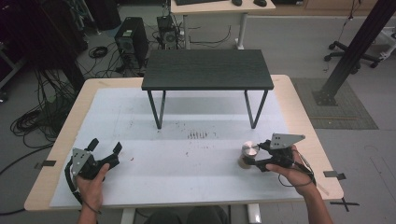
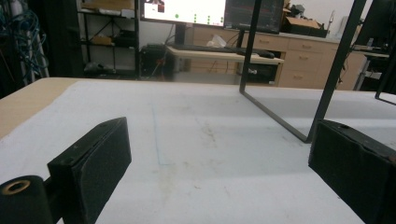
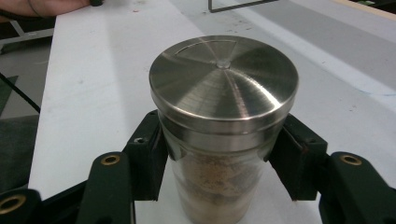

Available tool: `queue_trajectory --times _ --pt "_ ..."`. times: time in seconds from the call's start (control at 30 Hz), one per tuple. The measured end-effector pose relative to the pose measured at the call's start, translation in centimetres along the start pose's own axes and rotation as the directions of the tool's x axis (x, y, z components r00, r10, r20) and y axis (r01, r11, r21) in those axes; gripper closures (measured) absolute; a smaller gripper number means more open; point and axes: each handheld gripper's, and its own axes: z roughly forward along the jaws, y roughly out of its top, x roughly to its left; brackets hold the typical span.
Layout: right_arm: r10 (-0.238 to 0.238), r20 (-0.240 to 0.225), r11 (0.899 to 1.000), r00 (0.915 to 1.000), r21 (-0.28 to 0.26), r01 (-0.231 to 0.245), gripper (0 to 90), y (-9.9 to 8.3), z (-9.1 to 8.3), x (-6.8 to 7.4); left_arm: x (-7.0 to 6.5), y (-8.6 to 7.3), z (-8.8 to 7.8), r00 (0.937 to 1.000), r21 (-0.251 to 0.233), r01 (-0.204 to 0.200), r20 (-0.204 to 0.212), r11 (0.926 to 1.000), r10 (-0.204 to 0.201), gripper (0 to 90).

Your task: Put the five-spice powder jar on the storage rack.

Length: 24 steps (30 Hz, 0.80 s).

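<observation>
Right gripper (image 3: 219, 163) level, fingers clamped on shaker jar (image 3: 223, 116); left gripper (image 1: 103, 151) spread, resting.

**Black handheld grippers, bare forearms**

The left gripper (image 1: 106, 150) is a black, angular tool with a grey three-cornered plate on top, dotted with small holes. A thin black cable trails from it past the wrist. In the left gripper view its jaws are thick black blocks with flat, faintly textured pads, and a round black knuckle at the lower left carries a brass-coloured insert.

The right gripper (image 1: 246, 156) is built the same way: black frame, pale grey three-cornered plate, and a dark cable looping beside the hand. In the right gripper view its arms show brass-ringed screw holes and smaller dark screws near the pads.

Both forearms are bare, without sleeves.
</observation>
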Motion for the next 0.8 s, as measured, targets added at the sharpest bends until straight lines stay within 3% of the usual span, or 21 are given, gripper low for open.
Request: queue_trajectory --times 0.8 --pt "-0.01 0.004 1.0 0.9999 -0.002 0.01 43.2 -0.04 0.01 0.04 0.0 0.0 0.0 1.0 -0.001 0.001 -0.001 1.0 -0.001 6.2"
